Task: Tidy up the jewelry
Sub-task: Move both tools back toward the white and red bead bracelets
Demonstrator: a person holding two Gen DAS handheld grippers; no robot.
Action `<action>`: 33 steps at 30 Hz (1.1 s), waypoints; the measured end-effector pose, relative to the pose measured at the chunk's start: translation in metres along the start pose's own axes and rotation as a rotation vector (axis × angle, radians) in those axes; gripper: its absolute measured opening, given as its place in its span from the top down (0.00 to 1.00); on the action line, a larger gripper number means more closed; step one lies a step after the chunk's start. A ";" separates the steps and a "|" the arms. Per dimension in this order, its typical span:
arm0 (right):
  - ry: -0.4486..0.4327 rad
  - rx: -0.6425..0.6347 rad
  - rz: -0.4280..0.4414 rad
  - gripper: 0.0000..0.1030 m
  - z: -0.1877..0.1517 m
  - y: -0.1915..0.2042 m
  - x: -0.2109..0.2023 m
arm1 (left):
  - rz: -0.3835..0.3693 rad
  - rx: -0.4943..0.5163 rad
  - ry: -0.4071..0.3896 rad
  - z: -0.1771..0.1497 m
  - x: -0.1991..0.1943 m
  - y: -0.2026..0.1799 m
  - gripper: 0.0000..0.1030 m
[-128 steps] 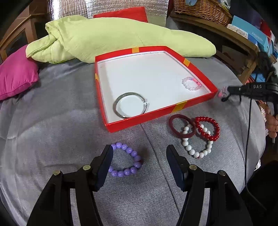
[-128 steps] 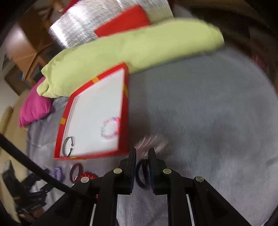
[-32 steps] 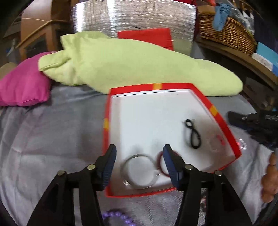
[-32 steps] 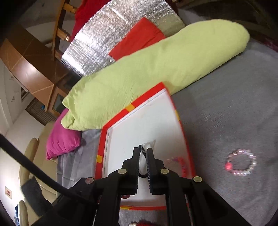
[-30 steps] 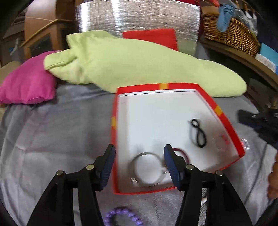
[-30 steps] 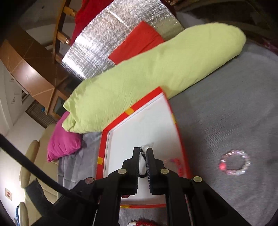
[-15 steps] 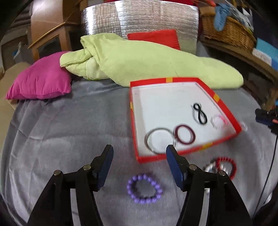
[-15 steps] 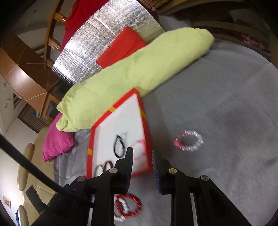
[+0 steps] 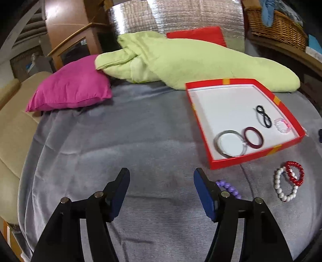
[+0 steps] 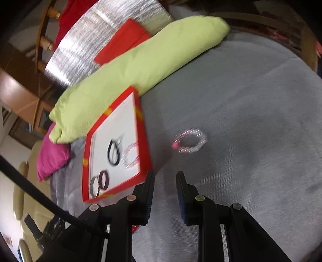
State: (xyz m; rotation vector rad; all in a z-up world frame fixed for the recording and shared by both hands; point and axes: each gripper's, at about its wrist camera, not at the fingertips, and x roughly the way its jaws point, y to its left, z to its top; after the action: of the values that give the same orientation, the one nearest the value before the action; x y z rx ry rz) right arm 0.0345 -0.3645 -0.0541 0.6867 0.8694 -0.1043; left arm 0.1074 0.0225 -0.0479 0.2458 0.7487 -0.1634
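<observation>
A red box (image 9: 251,157) with a white floor lies on the grey bedcover. It holds a silver bangle (image 9: 230,146), a dark red ring bangle (image 9: 253,137), a black hair tie (image 9: 263,116) and a clear pink bead bracelet (image 9: 282,125). On the cover lie a purple bead bracelet (image 9: 228,186), a white bead bracelet (image 9: 283,186) and a red bead bracelet (image 9: 294,175). My left gripper (image 9: 162,193) is open and empty, left of the purple bracelet. My right gripper (image 10: 165,193) is open and empty beside the box (image 10: 145,141); a clear pink bracelet (image 10: 190,143) lies ahead on the cover.
A long green pillow (image 9: 191,60) lies behind the box, with a magenta cushion (image 9: 72,94) to its left. A silver foil panel (image 9: 175,18) and a red cushion (image 9: 197,35) stand at the back. A wicker basket (image 9: 275,24) sits on a shelf at the right.
My right gripper let go of the black hair tie in the box, opened and drew back right over the cover. My left gripper drew back and left from the box, still open.
</observation>
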 end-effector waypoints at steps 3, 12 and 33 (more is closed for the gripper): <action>0.051 -0.064 0.007 0.75 -0.008 0.021 0.013 | -0.004 0.043 -0.016 0.003 -0.003 -0.018 0.35; 0.149 -0.192 -0.020 0.75 -0.027 0.050 0.038 | 0.002 0.190 -0.017 0.002 -0.009 -0.056 0.34; 0.231 -0.235 -0.027 0.75 -0.037 0.055 0.050 | -0.033 0.242 0.012 0.000 -0.005 -0.085 0.33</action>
State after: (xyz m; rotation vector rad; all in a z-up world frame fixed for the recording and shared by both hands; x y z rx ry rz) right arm 0.0618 -0.2904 -0.0793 0.4725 1.0932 0.0543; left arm 0.0837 -0.0587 -0.0578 0.4644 0.7449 -0.2845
